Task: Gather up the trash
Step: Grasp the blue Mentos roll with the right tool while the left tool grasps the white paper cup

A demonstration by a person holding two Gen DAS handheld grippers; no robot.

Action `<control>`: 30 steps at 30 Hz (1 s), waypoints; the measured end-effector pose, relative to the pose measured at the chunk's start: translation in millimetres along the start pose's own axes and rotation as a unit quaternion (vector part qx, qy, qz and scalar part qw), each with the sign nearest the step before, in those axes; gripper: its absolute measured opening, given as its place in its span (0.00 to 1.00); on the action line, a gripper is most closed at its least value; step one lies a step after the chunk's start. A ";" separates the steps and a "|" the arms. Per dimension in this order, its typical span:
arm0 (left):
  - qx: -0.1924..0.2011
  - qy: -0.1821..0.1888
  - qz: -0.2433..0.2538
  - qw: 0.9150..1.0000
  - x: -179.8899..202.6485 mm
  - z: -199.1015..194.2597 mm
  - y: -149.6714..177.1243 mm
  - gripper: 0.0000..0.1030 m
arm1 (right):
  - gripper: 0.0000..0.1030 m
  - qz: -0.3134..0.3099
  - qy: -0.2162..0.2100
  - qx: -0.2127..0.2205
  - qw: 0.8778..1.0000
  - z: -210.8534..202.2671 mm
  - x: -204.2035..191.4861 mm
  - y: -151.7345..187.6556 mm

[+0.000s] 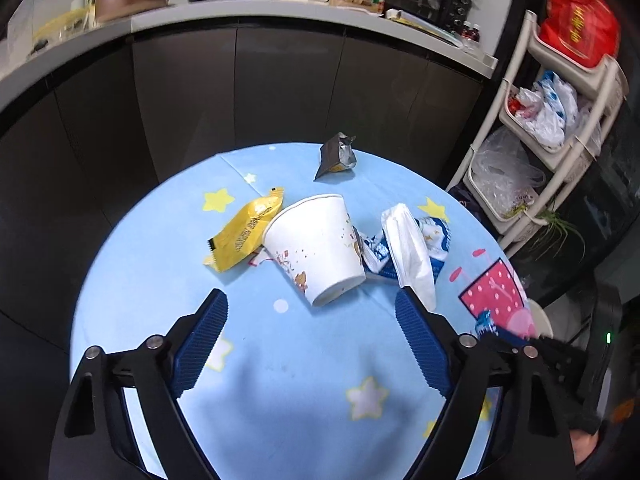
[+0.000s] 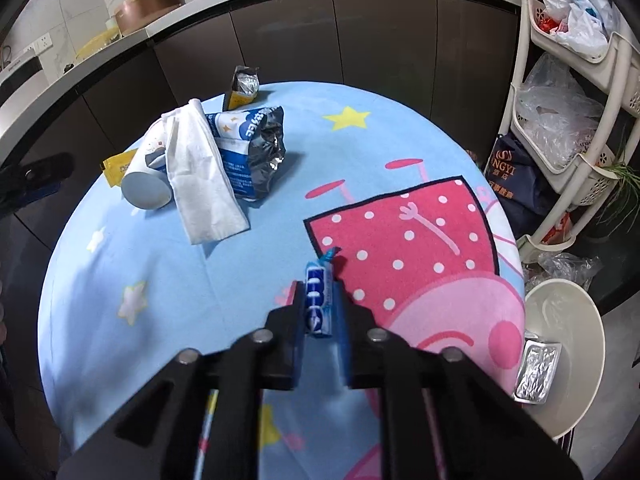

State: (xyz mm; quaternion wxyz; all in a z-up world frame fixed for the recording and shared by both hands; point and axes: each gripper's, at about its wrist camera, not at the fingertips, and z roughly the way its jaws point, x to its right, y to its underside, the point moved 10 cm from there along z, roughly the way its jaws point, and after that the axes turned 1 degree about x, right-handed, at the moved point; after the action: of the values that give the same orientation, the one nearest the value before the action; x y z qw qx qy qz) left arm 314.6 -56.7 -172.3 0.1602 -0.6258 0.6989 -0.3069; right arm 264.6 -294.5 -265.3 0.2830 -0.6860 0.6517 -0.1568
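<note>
My left gripper (image 1: 311, 291) is open and hovers over the blue cartoon tablecloth (image 1: 160, 260), just short of a white paper cup (image 1: 316, 244) lying on its side. A yellow wrapper (image 1: 246, 234) lies left of the cup. On its right are a white tissue (image 1: 408, 248) and a blue-white snack bag (image 1: 434, 240). A dark foil packet (image 1: 338, 154) stands near the far edge. My right gripper (image 2: 319, 286) is shut on a small blue-white candy wrapper (image 2: 318, 300), low over the pink picture. The cup (image 2: 146, 188), tissue (image 2: 200, 184) and bag (image 2: 252, 148) lie far left of it.
A white round bin (image 2: 568, 320) stands on the floor beside the table's right edge, with a silver foil wrapper (image 2: 536, 372) in it. A cream shelf rack (image 2: 560, 128) full of plastic bags stands to the right. Dark cabinets (image 1: 280, 80) and a cluttered counter run behind the table.
</note>
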 end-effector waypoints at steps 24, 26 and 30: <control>-0.087 -0.009 -0.081 0.993 -21.1 97.4 -17.7 0.70 | 0.11 -0.033 -0.021 0.026 0.999 -36.3 -23.6 -1.9; -0.085 -0.003 -0.070 0.994 -18.7 91.2 -16.4 0.62 | 0.11 -0.032 -0.023 0.031 0.999 -41.6 -24.5 -3.0; -0.064 0.008 -0.045 0.997 -10.0 63.5 -15.5 0.56 | 0.11 -0.034 -0.026 0.042 0.998 -53.5 -28.8 -5.5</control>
State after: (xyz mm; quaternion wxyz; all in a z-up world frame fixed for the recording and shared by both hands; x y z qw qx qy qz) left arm 366.9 -61.9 -212.3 0.1003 -0.6631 0.6896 -0.2734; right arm 234.9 -276.1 -215.3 0.3232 -0.6991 0.6130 -0.1761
